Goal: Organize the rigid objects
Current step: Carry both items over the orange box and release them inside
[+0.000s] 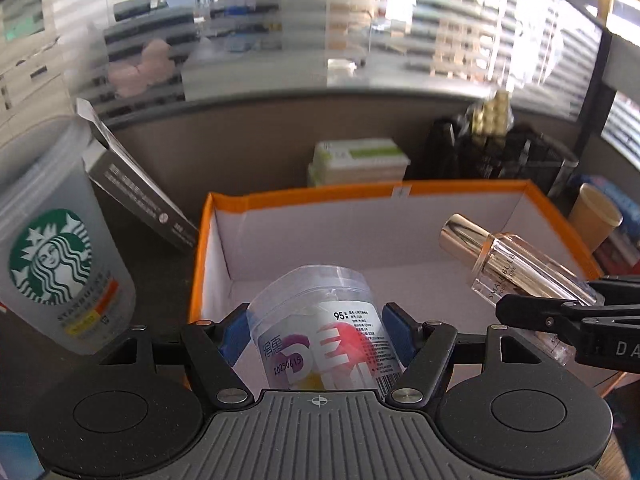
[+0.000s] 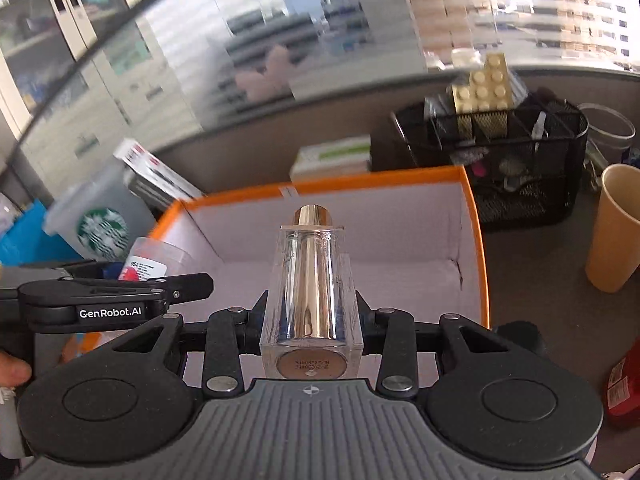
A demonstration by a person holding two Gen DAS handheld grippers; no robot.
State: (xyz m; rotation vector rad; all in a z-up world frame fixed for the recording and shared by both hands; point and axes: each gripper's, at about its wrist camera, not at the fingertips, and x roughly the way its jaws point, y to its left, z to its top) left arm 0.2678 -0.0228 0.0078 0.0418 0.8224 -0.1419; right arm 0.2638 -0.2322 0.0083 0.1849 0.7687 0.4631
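An orange-rimmed box [image 1: 304, 195] with a white inside lies open in front of both grippers. My left gripper [image 1: 316, 330] is shut on a clear plastic jar [image 1: 320, 320] with a colourful label, held over the box's near left part. My right gripper [image 2: 312, 312] is shut on a clear perfume bottle [image 2: 312, 280] with a gold cap, pointing at the box [image 2: 476, 240]. In the left wrist view the perfume bottle [image 1: 516, 264] and the right gripper's fingers [image 1: 540, 312] show over the box's right side. The jar [image 2: 154, 262] appears at the left of the right wrist view.
A frosted Starbucks cup [image 1: 52, 256] and a dark leaning carton [image 1: 136, 196] stand left of the box. Behind it are stacked white-green boxes [image 1: 360, 160] and a black mesh organizer [image 2: 516, 160] with gold bricks [image 2: 486, 88]. A tan paper cup [image 2: 616, 224] and a red item [image 2: 624, 384] sit right.
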